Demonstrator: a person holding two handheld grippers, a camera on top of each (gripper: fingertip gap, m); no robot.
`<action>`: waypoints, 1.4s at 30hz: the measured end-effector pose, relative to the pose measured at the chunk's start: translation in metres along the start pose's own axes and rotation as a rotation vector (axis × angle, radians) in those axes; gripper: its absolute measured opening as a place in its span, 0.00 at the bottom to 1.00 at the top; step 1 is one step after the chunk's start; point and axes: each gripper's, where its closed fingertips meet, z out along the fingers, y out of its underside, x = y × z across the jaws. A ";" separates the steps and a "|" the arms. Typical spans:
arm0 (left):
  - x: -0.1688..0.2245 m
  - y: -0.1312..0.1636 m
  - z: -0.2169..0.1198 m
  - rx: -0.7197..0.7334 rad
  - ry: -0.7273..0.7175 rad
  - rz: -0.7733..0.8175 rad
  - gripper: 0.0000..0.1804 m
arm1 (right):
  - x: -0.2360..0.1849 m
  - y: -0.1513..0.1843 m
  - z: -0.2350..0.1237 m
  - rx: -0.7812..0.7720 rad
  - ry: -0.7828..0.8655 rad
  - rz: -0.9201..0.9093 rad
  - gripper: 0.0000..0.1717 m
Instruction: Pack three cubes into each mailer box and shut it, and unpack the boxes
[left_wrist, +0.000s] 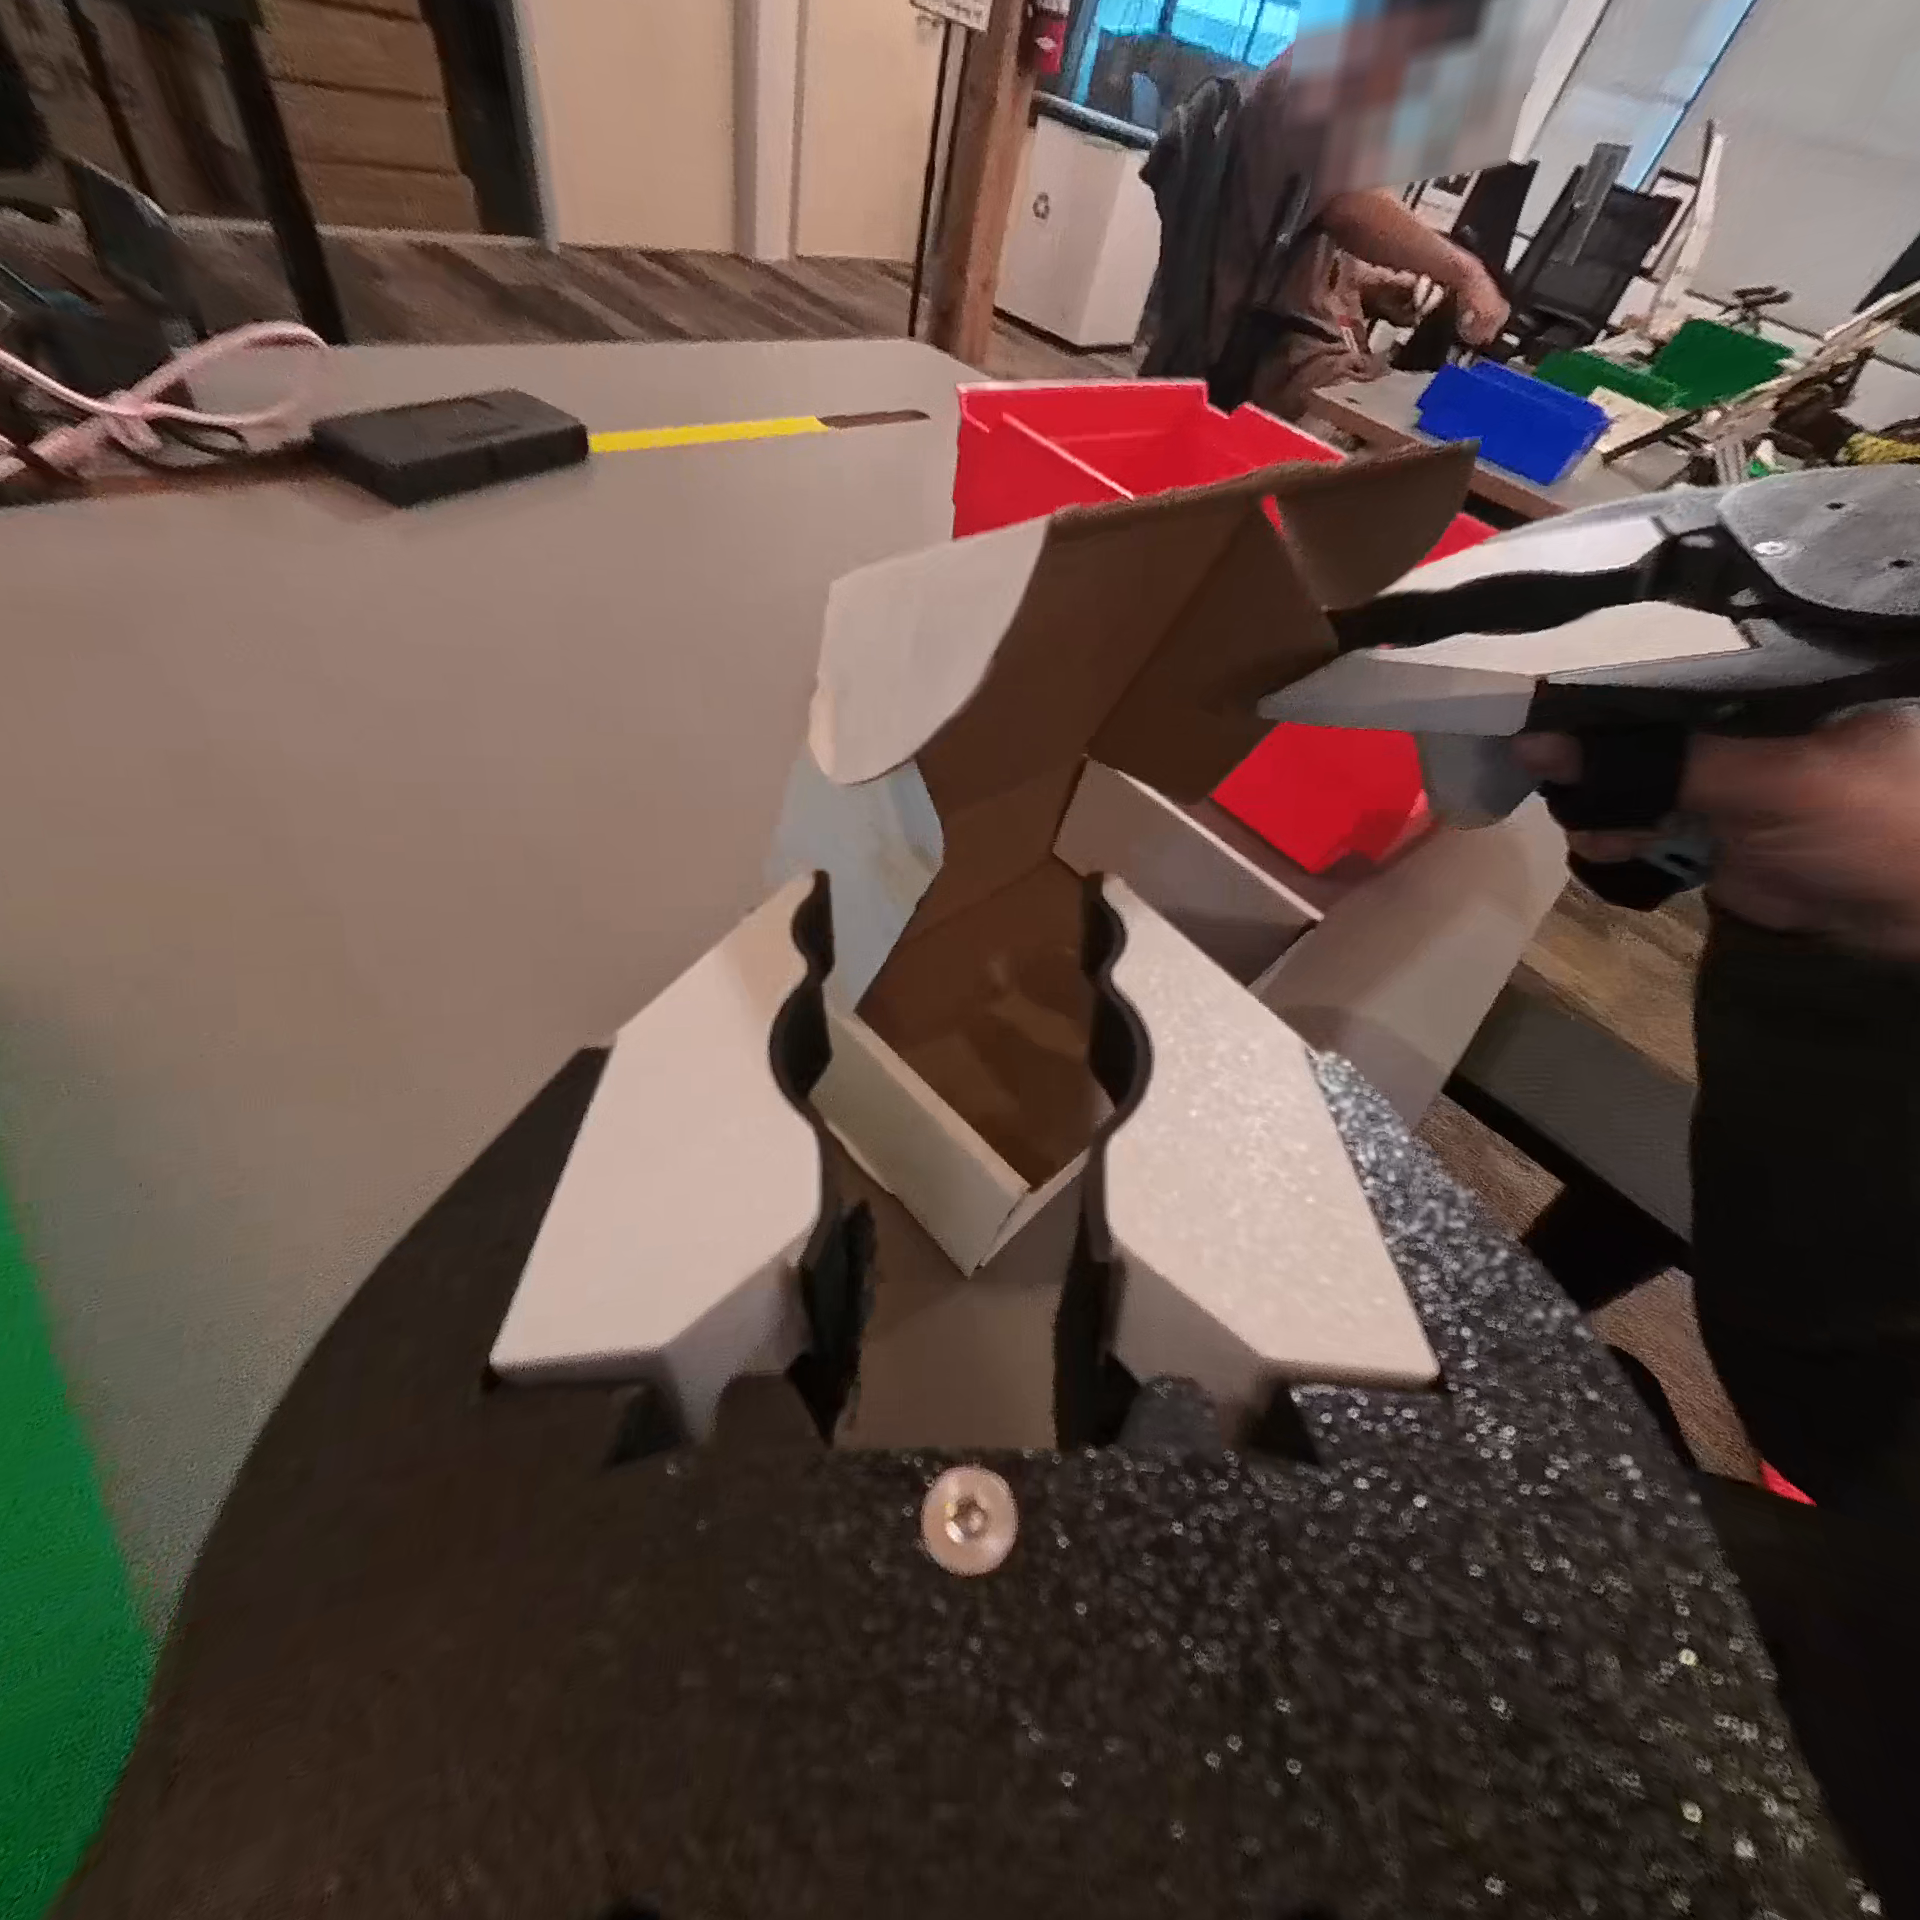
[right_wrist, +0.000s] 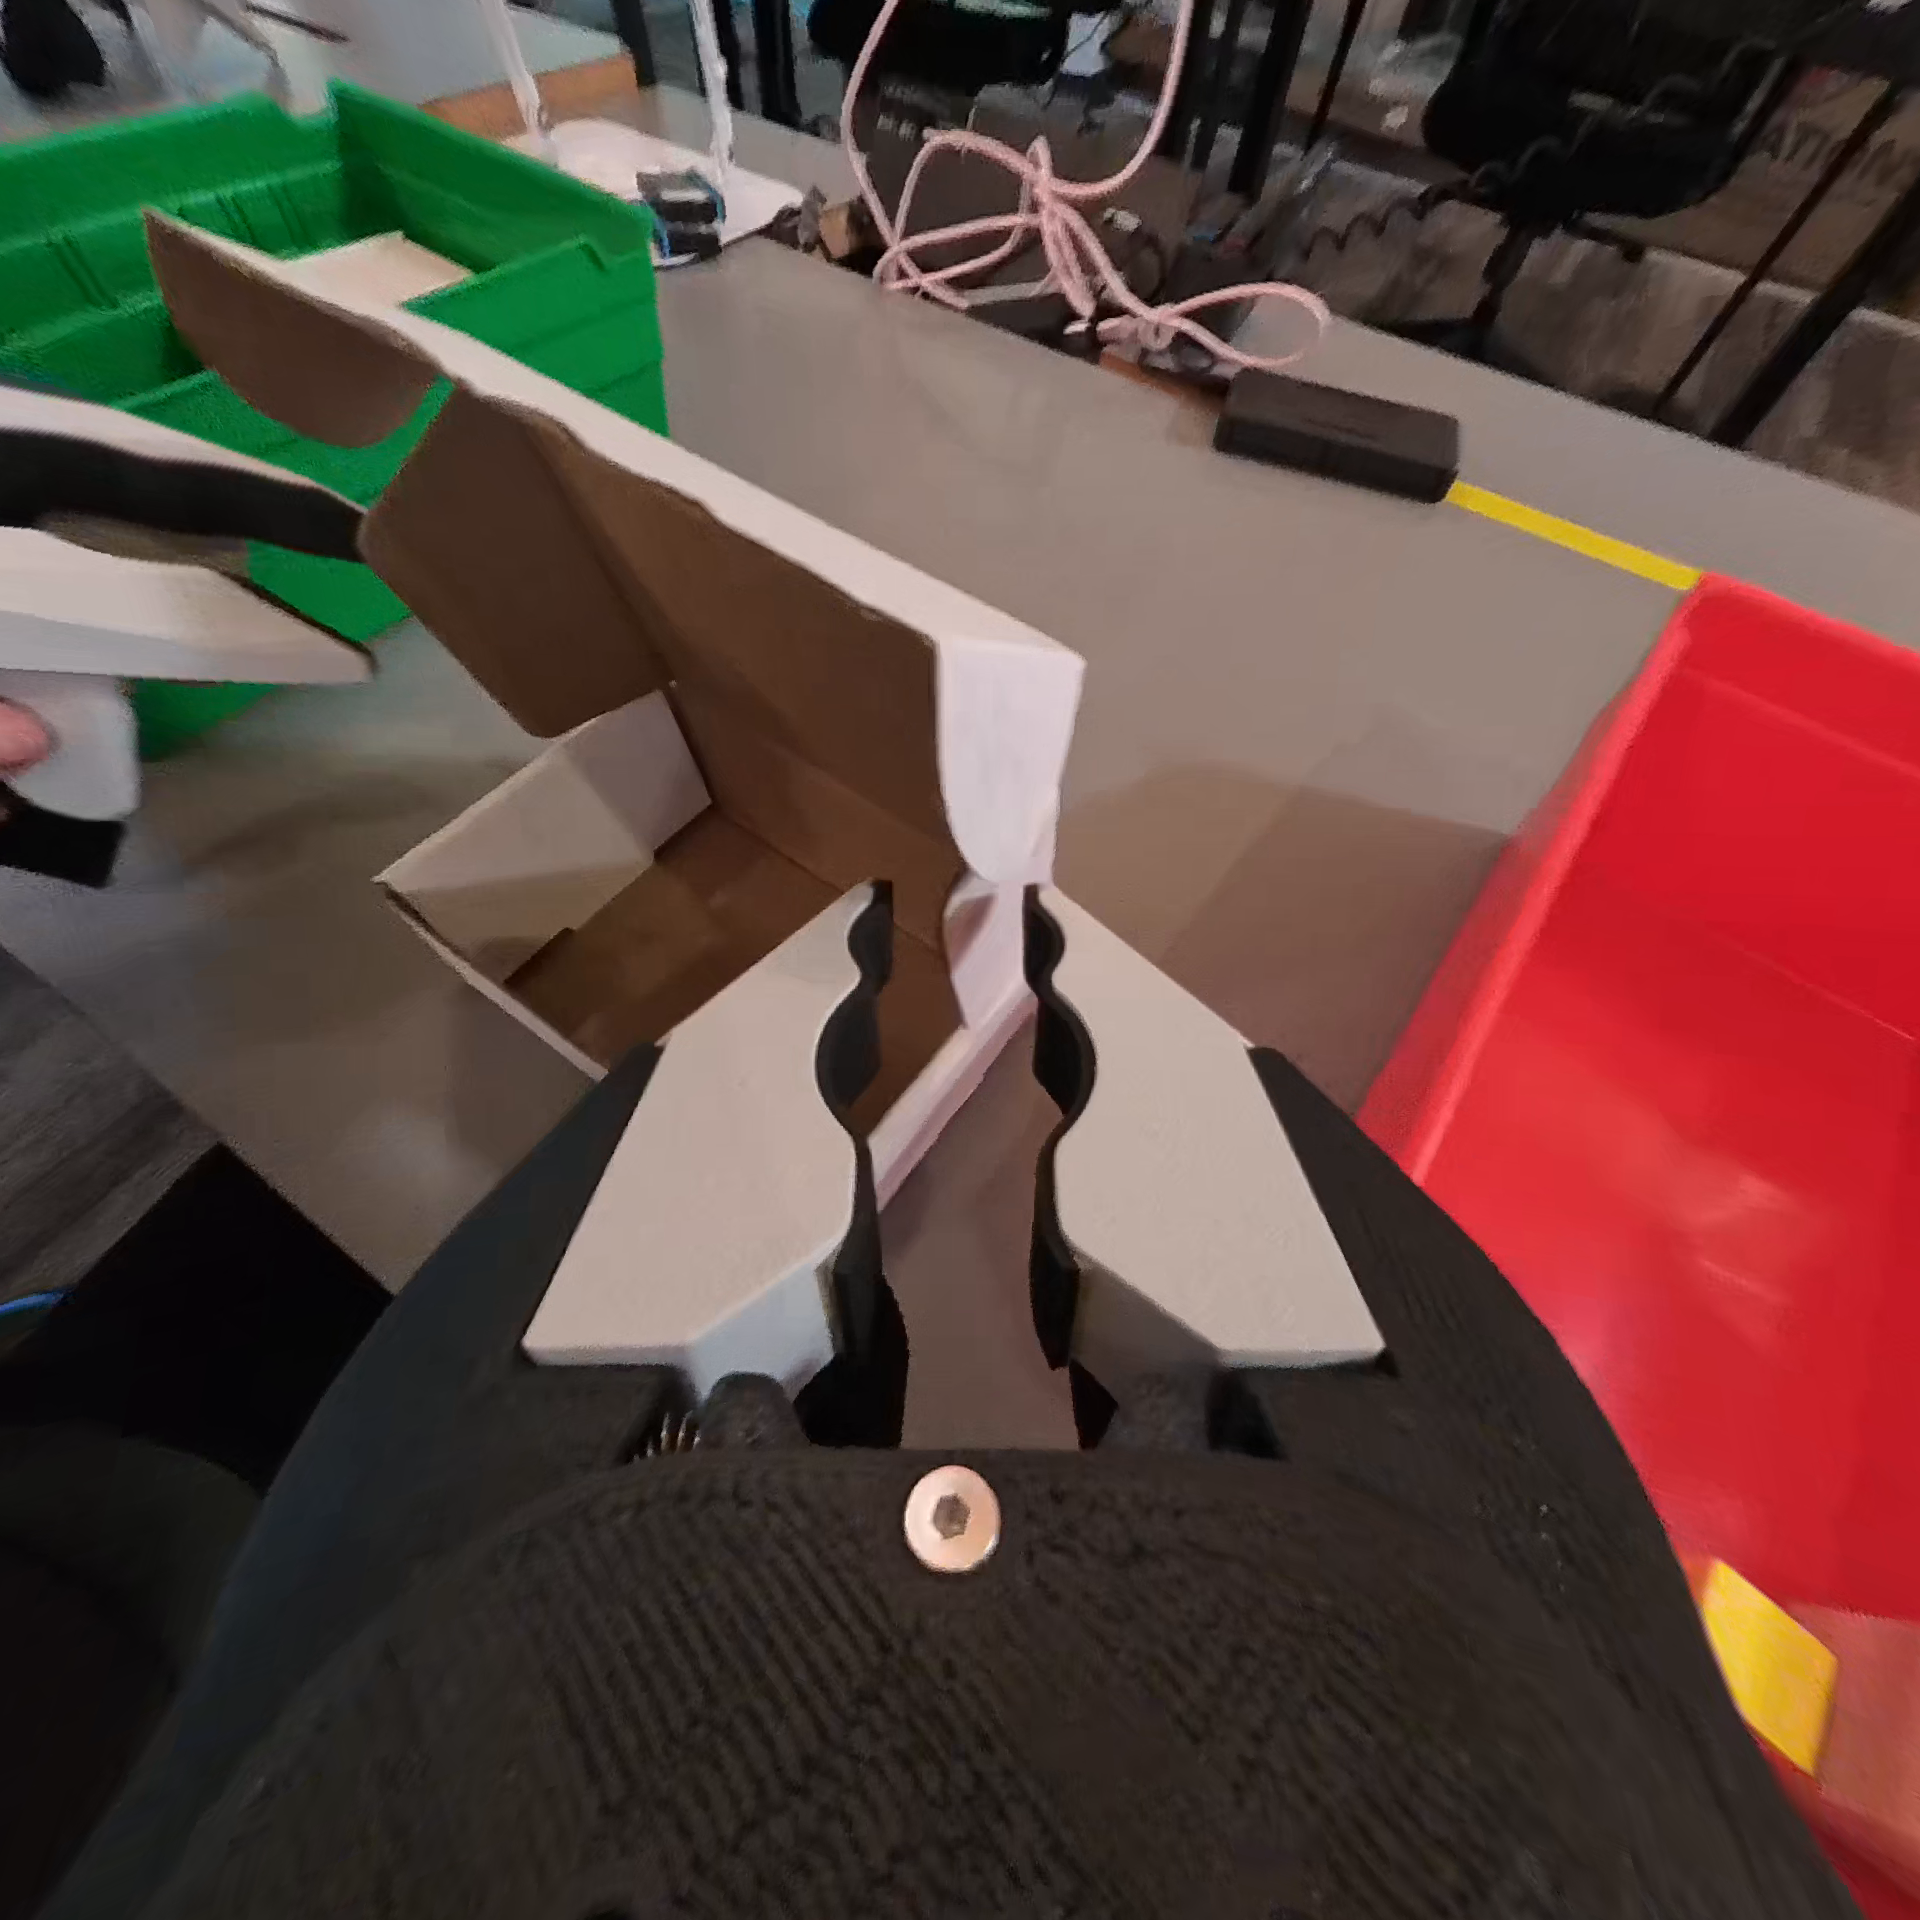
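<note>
**Inspector A:** Nearest us, we count two grippers, each with two pale, flat fingers lined by wavy black pads on a rough black body. The left gripper (left_wrist: 956, 935) stands released, its fingers straddling a corner of the mailer box (left_wrist: 966, 1049) without visibly pressing it. The right gripper (right_wrist: 958, 935) has its jaws parted around the box's white side wall and lid edge; we cannot tell whether the pads bear on it.

**Inspector B:** We record one mailer box, corrugated card, white outside and brown inside, standing open on the grey worktop (left_wrist: 416, 779) with its lid (right_wrist: 665, 623) raised. We see no cubes inside it.

**Inspector A:** Beside it we count one red plastic bin (right_wrist: 1683, 987), smooth-walled, with one yellow block (right_wrist: 1766, 1683) in its near corner. Beyond the box stands one green plastic bin (right_wrist: 540, 312), ribbed.

**Inspector B:** Farther out: one flat black rectangular device (left_wrist: 452, 442), one strip of yellow tape (left_wrist: 707, 434), and pink braided cables (right_wrist: 1049, 229) in a tangle. On a distant bench, one blue bin (left_wrist: 1507, 416); a person stands there.
</note>
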 end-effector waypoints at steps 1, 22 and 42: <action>0.002 0.003 0.004 -0.018 0.016 -0.004 0.25 | -0.005 0.001 0.003 -0.007 -0.022 -0.002 0.13; 0.008 0.049 -0.046 -0.321 0.133 -0.020 0.12 | 0.002 0.030 -0.043 -0.154 -0.049 -0.091 0.11; 0.021 -0.022 -0.024 0.232 -0.027 0.328 0.00 | -0.012 -0.034 -0.013 0.326 0.038 -0.284 0.04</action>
